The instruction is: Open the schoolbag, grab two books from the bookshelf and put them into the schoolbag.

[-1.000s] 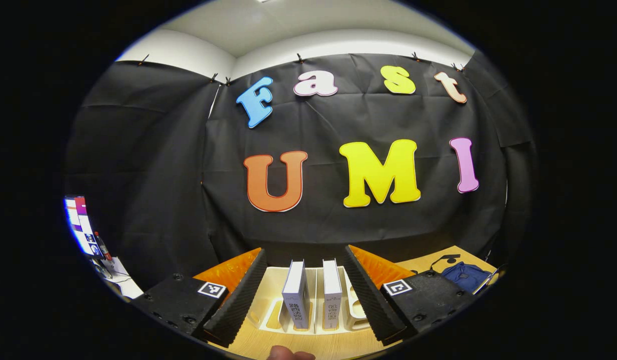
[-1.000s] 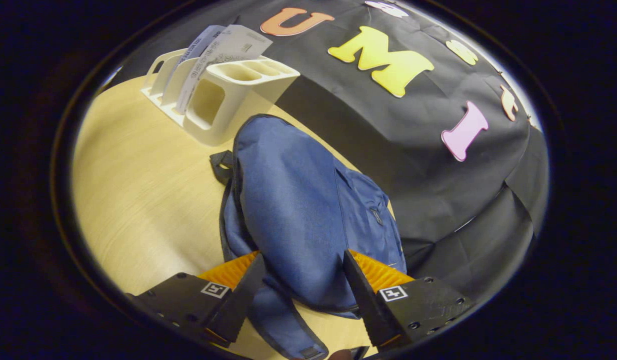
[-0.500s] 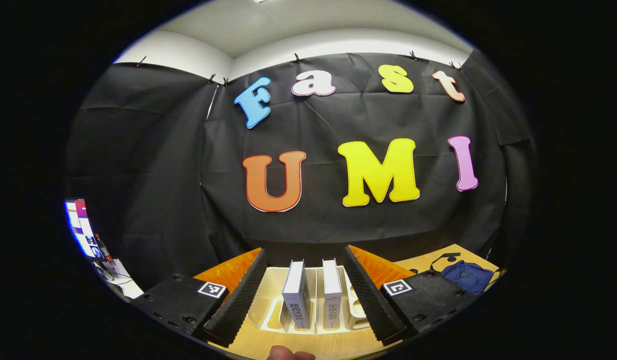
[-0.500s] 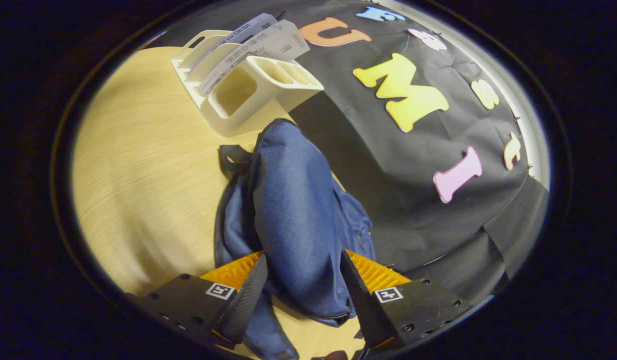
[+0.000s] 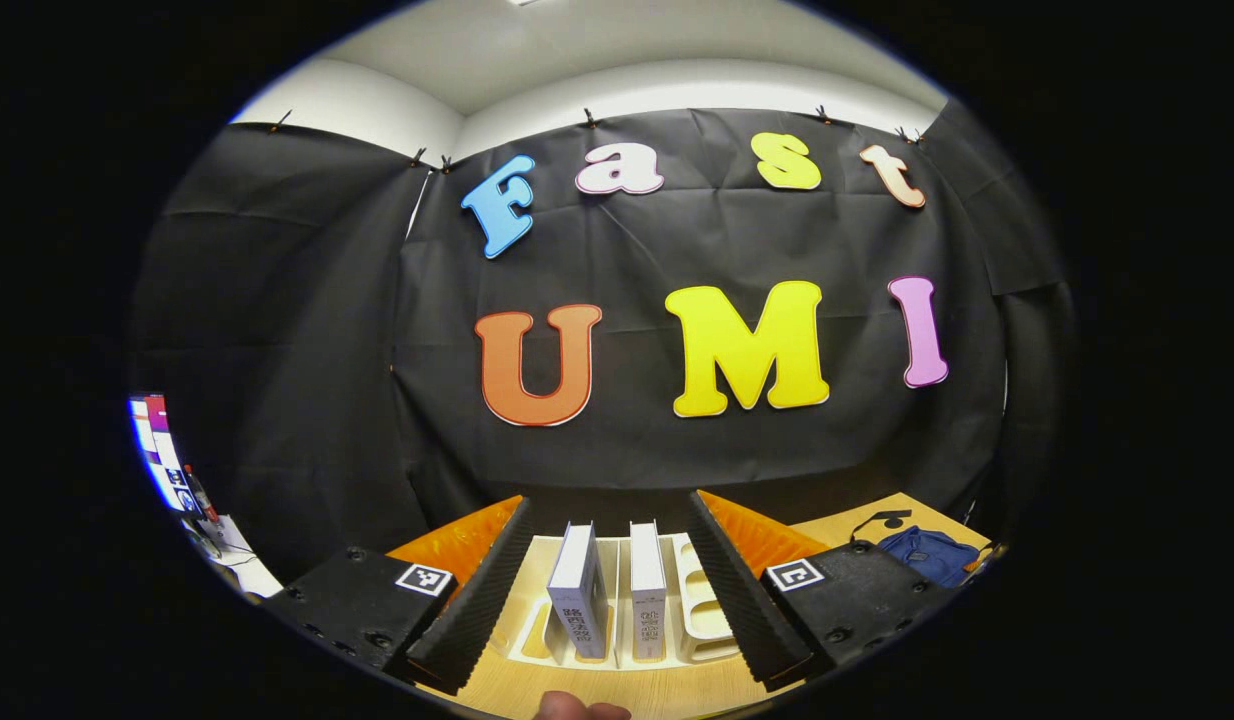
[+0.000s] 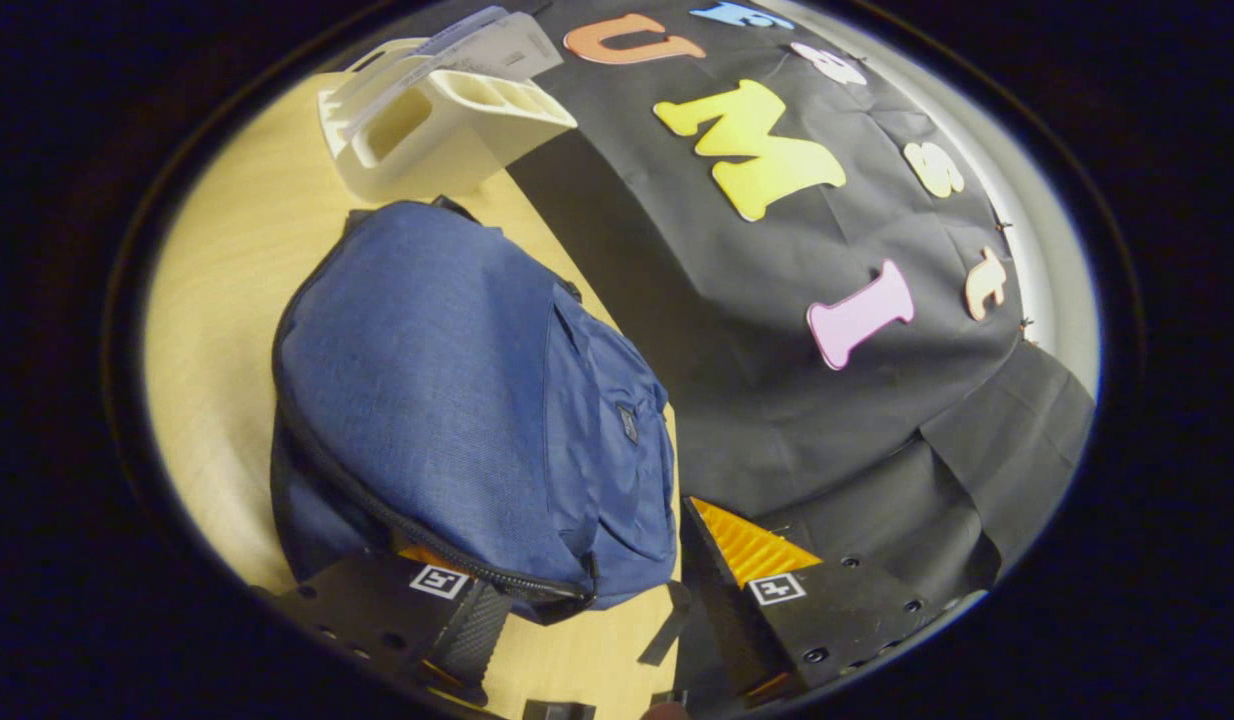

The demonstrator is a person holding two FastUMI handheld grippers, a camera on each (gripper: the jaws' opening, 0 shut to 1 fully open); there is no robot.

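With jaws apart, the right gripper [image 6: 577,610] apparently straddles the zipped blue fabric schoolbag [image 6: 457,400] lying on the pale wooden table [image 6: 217,260]; closing on loose cloth risks missing the zipper.

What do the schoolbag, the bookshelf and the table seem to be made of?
Schoolbag: blue woven fabric, matte, judging by its visible weave, soft folds and zipper seam. Bookshelf: probably moulded plastic, cream and smooth, with rounded cut-outs and even walls, though painted wood cannot be ruled out. Table: light wood or wood-look laminate, with faint grain lines and a low sheen.
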